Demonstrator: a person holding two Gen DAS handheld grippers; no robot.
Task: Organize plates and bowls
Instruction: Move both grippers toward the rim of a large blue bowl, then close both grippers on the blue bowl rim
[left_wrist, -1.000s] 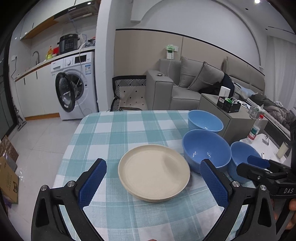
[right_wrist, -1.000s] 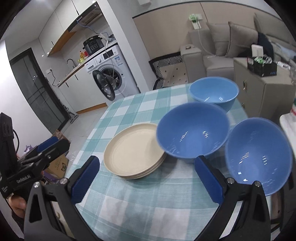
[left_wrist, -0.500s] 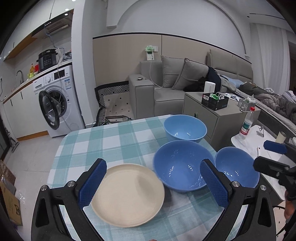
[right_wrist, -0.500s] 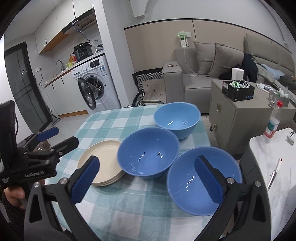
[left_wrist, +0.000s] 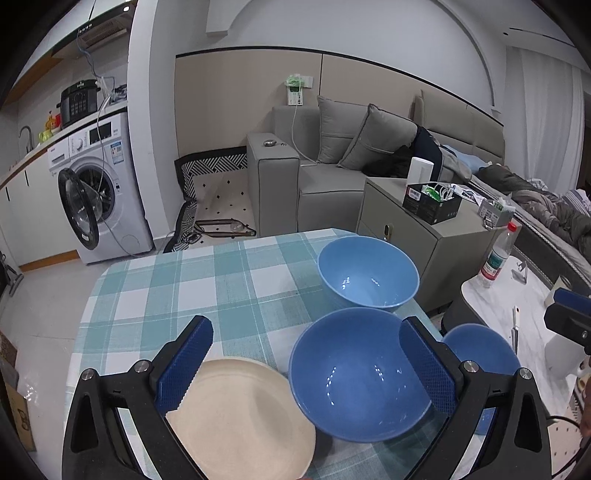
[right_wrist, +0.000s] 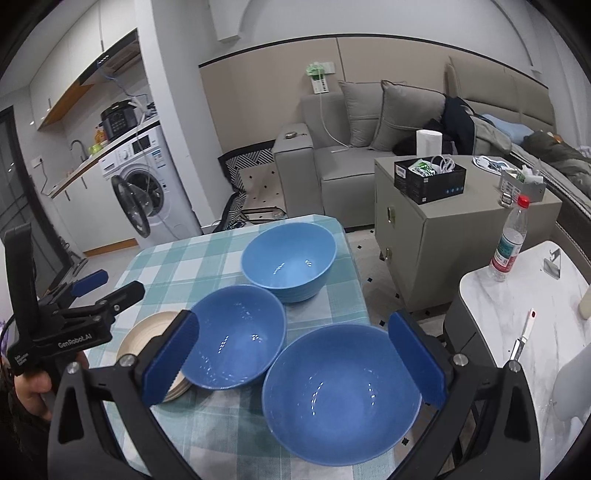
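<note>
Vs 0.5 s ago: left-wrist view has slid right and closer, so the middle bowl (left_wrist: 360, 376) now fills the gap between the left gripper (left_wrist: 306, 373) fingers, and the cream plates (left_wrist: 243, 417) sit lower left, partly under the left finger. Right-wrist view has also moved in and down: near bowl (right_wrist: 341, 393) now lies between the right gripper (right_wrist: 293, 360) fingers, larger in frame than before.

Both grippers: jaws spread wide, holding nothing, hovering above the checked tablecloth (left_wrist: 177, 295).

Layout: three blue bowls in a loose cluster at the table's right side. Far bowl (right_wrist: 289, 258) near the back edge, middle bowl just beside the plates, near bowl at the front right corner, its rim overhanging the cloth edge. Plates are a stack, seen edge-on in the right view (right_wrist: 147, 332).

Hidden/cut off: plate stack mostly covered by gripper finger and middle bowl in the right view; number of plates unclear. Near bowl (left_wrist: 480, 350) mostly hidden behind the left gripper's right finger. Left gripper body (right_wrist: 70, 317) visible at the right view's left edge. Plate front edge cut by frame bottom.
</note>
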